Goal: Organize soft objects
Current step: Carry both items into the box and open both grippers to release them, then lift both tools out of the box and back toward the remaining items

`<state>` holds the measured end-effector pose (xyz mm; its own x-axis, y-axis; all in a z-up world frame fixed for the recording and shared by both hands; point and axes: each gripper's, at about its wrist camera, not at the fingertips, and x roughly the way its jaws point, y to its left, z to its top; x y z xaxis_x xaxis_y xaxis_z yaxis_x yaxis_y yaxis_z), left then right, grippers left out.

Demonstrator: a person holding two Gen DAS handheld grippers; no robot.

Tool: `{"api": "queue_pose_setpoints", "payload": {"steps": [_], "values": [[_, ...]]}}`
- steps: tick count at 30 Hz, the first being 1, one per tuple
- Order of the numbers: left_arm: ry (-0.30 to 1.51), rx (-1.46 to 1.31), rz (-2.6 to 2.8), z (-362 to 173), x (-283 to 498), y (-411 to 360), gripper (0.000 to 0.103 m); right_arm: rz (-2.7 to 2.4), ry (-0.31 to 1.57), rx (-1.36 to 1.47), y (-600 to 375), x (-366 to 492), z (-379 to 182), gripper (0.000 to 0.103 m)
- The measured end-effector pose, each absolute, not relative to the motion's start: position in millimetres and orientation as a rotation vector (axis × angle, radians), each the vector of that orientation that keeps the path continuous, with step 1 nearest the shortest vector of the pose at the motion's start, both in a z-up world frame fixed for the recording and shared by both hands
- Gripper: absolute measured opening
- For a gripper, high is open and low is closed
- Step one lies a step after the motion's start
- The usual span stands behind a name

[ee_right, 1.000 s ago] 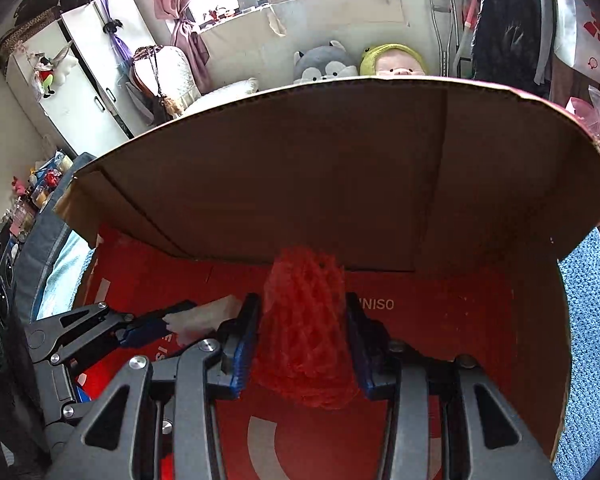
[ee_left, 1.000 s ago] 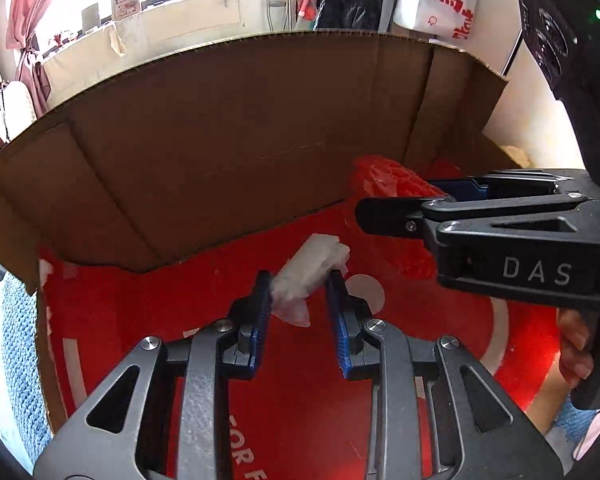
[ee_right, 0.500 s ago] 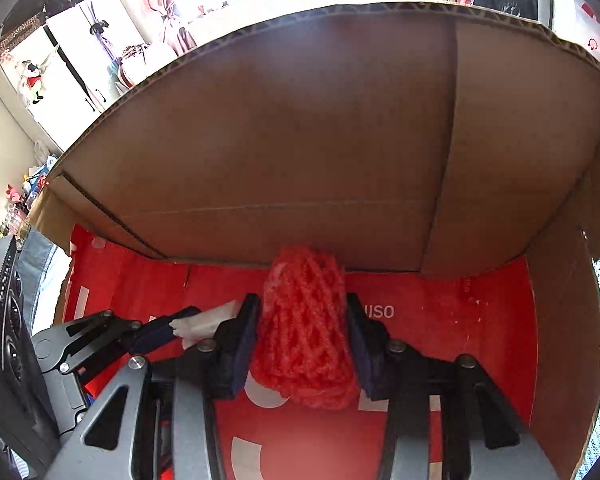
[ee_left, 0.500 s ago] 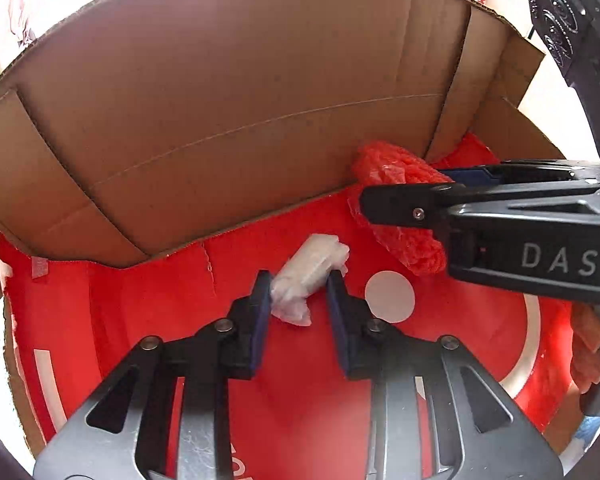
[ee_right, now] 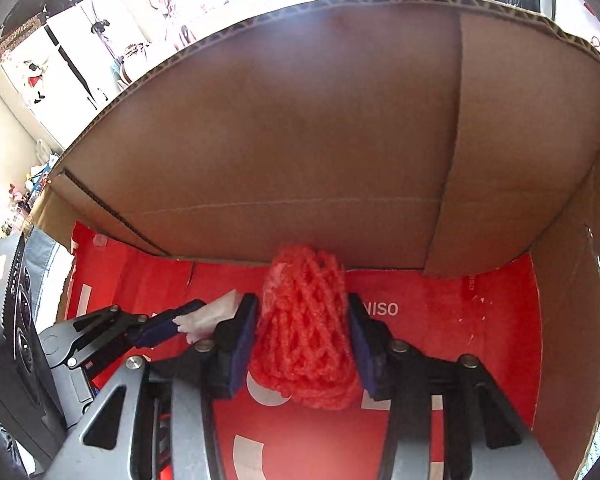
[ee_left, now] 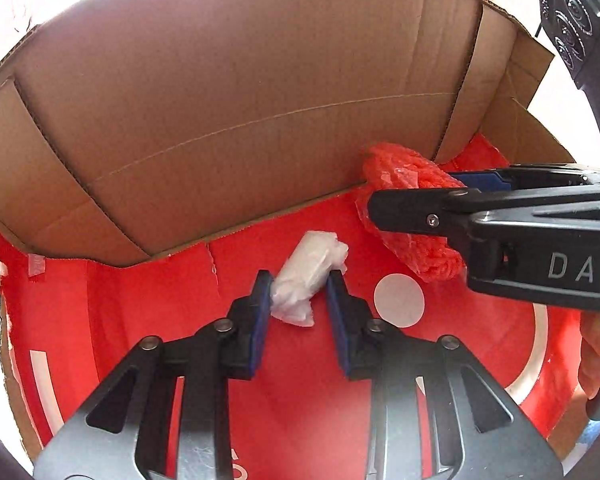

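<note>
Both grippers are down inside an open cardboard box with a red printed floor. My left gripper is shut on a small crumpled white plastic wad, which also shows in the right wrist view. My right gripper is shut on a red foam net. In the left wrist view the red net hangs from the right gripper just right of the white wad, near the box's back wall.
Brown cardboard walls rise behind and to the right. A white cabinet stands outside at the left. The hand holding the right gripper shows at the right edge of the left wrist view.
Both grippers have moved down and deeper into the box, each still holding its object. The box walls now fill most of both views.
</note>
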<state>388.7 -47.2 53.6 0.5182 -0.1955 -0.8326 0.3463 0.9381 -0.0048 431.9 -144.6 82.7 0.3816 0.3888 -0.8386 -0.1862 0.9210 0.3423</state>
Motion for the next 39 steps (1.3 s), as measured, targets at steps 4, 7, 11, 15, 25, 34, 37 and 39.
{"api": "queue_pose_setpoints", "payload": {"steps": [4, 7, 11, 15, 25, 34, 37, 39], "values": [[0.979, 0.159, -0.324, 57, 392, -44, 0.027, 0.373, 1.126, 0.210, -146, 434, 83, 0.049], [0.981, 0.145, -0.325, 59, 393, -41, 0.029, 0.376, 1.130, 0.223, -146, 436, 82, 0.050], [0.986, 0.136, -0.327, 63, 398, -32, 0.038, 0.379, 1.132, 0.230, -145, 436, 80, 0.051], [0.986, 0.131, -0.333, 66, 397, -31, 0.062, 0.380, 1.135, 0.240, -148, 436, 81, 0.051], [0.980, 0.146, -0.320, 69, 393, -27, 0.062, 0.393, 1.135, 0.240, -145, 434, 82, 0.066], [0.965, 0.117, -0.299, 88, 381, -21, 0.070, 0.386, 1.085, 0.244, -150, 423, 103, 0.074], [0.944, 0.107, -0.296, 99, 372, -18, 0.072, 0.389, 1.052, 0.236, -152, 414, 120, 0.075], [0.930, 0.101, -0.294, 111, 363, -14, 0.077, 0.388, 1.023, 0.225, -152, 405, 132, 0.079]]}}
